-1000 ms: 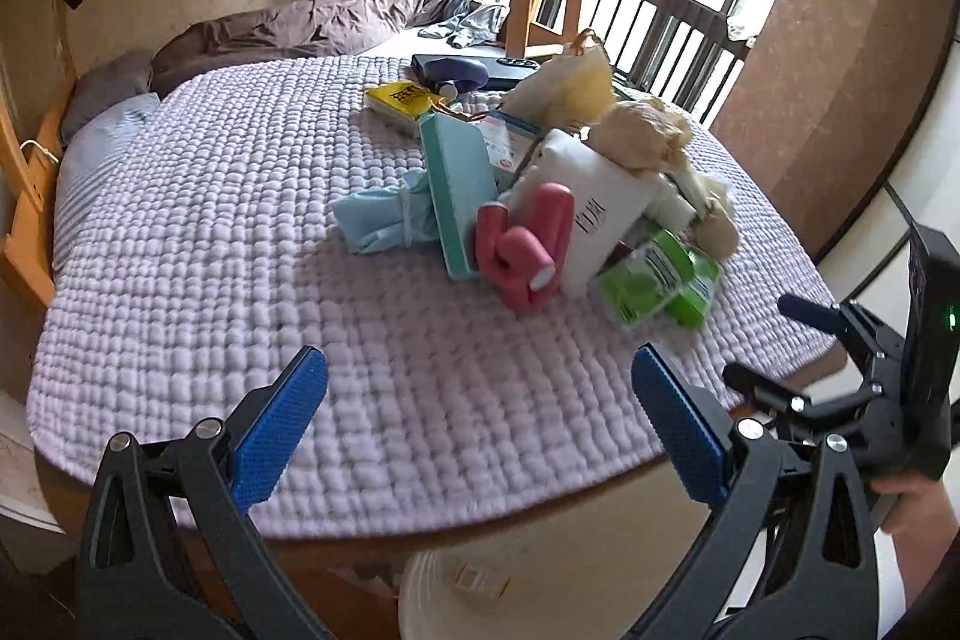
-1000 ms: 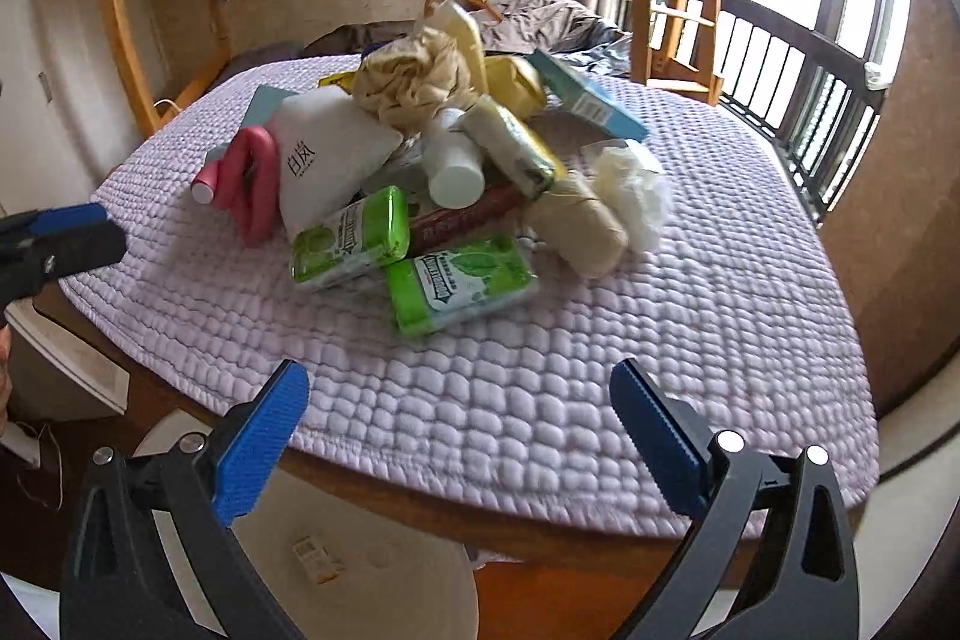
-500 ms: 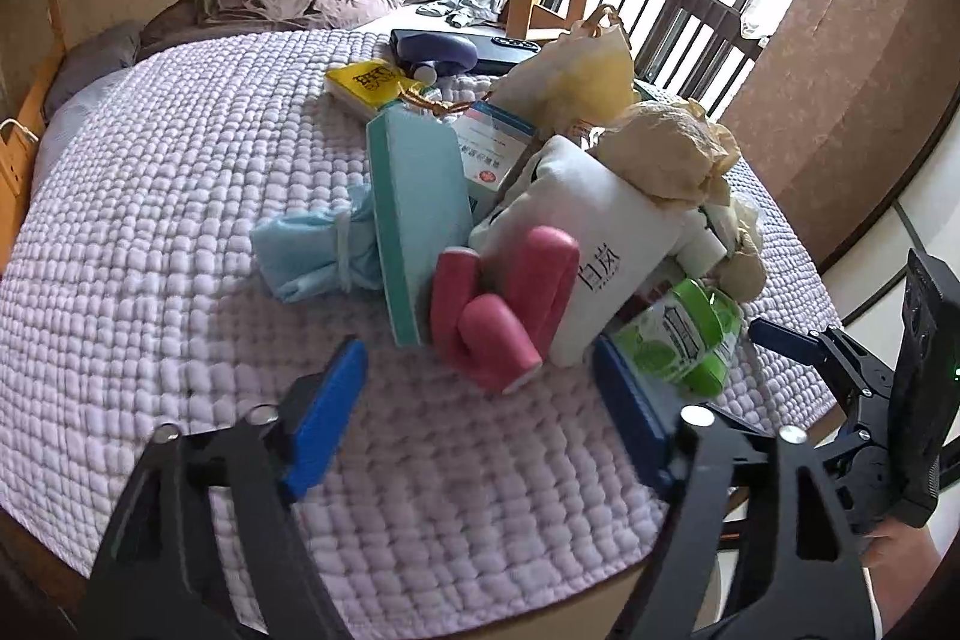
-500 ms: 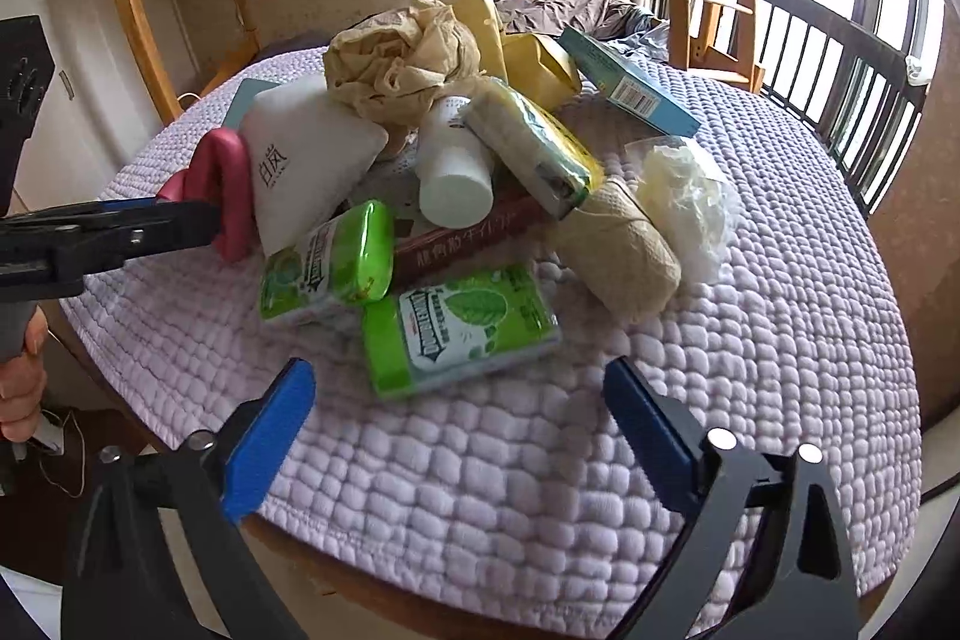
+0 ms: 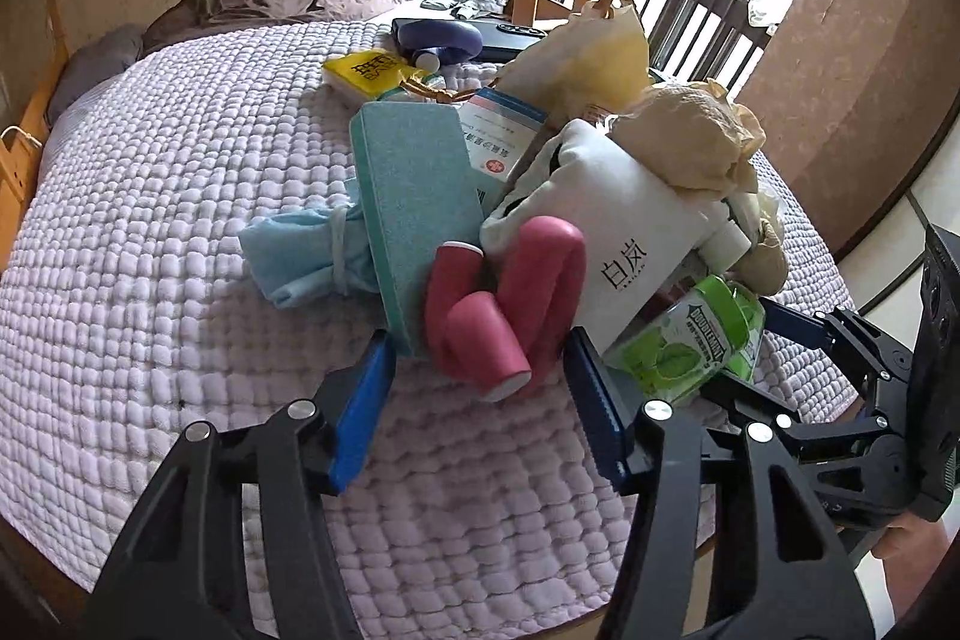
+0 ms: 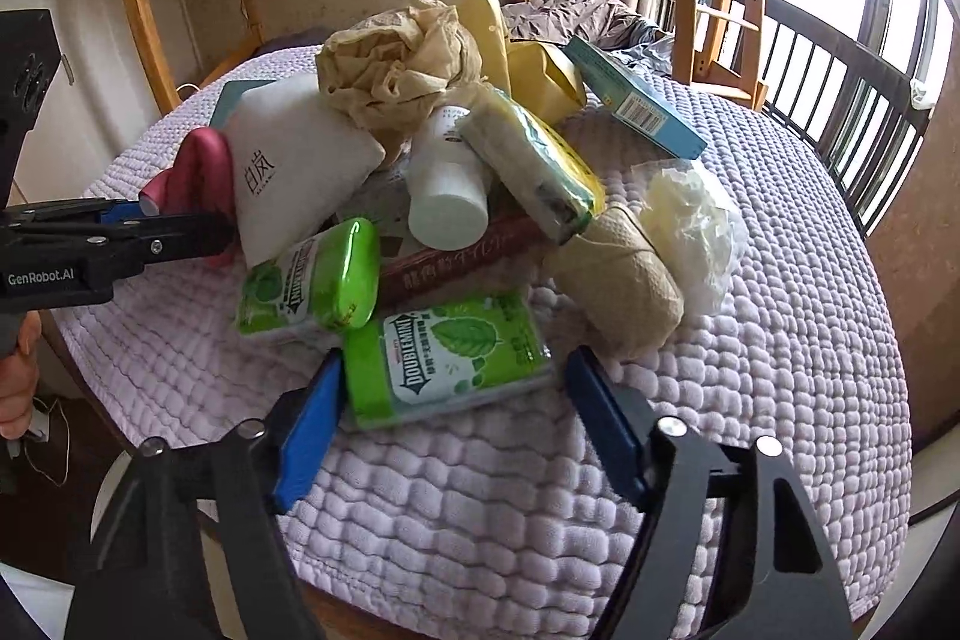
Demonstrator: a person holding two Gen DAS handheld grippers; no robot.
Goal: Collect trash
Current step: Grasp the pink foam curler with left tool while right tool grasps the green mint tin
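Trash heaped on the quilted tabletop (image 6: 750,400): the Doublemint pack (image 6: 447,361) lies crosswise between the closing right gripper (image 6: 453,424) jaws (not yet pinched), the pink tube (image 5: 480,334) between the closing left gripper (image 5: 480,403) jaws

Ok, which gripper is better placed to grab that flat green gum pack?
Right. The right gripper has its closing jaws either side of the gum pack; the left gripper flanks the pink roller.
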